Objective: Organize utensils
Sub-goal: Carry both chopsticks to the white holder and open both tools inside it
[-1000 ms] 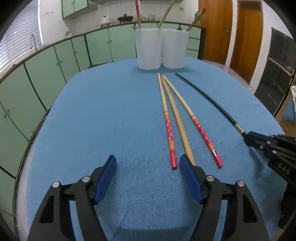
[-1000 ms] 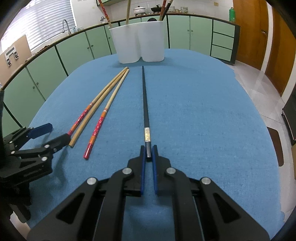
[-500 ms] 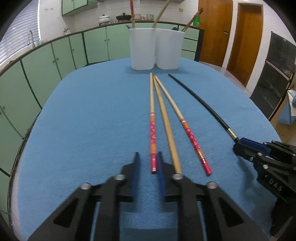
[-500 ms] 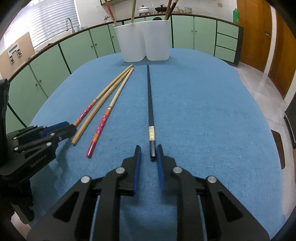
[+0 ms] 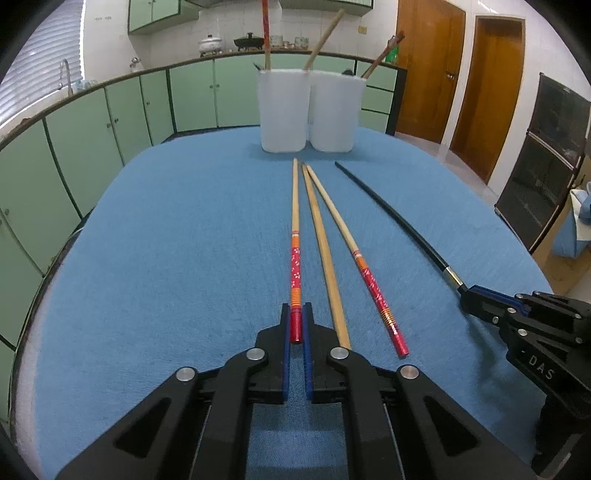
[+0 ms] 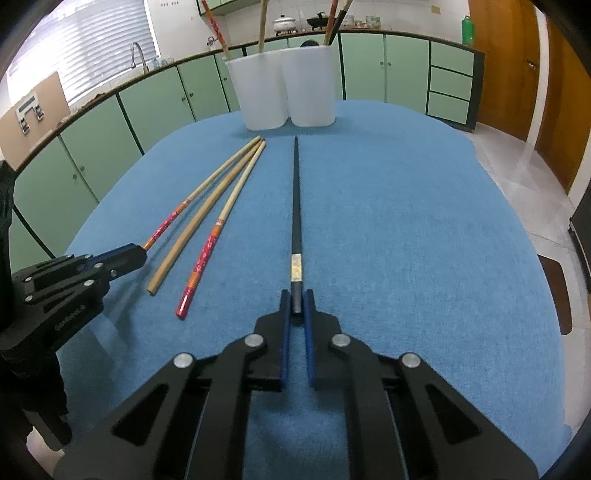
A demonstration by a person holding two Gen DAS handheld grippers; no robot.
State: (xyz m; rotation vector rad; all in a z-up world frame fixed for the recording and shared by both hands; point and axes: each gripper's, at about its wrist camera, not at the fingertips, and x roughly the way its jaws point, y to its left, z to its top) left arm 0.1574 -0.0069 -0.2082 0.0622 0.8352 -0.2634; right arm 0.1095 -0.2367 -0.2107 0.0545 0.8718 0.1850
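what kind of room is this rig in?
Most likely a home kitchen: green cabinets under a counter, a sink tap, and pots against the tiled wall. Chopsticks lie on a blue-covered table.

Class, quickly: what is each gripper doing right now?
Left gripper: shut on the red-ended chopstick.
Right gripper: shut on the black chopstick.

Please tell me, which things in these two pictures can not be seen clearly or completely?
- Lower parts of the chopsticks standing in the two white holders: hidden by the cloudy walls, both views.
- Top of the red chopstick in the holder: cut off by the upper edge, left view.
- End of the black chopstick: covered by the right gripper.
- Items on the far counter: too small.
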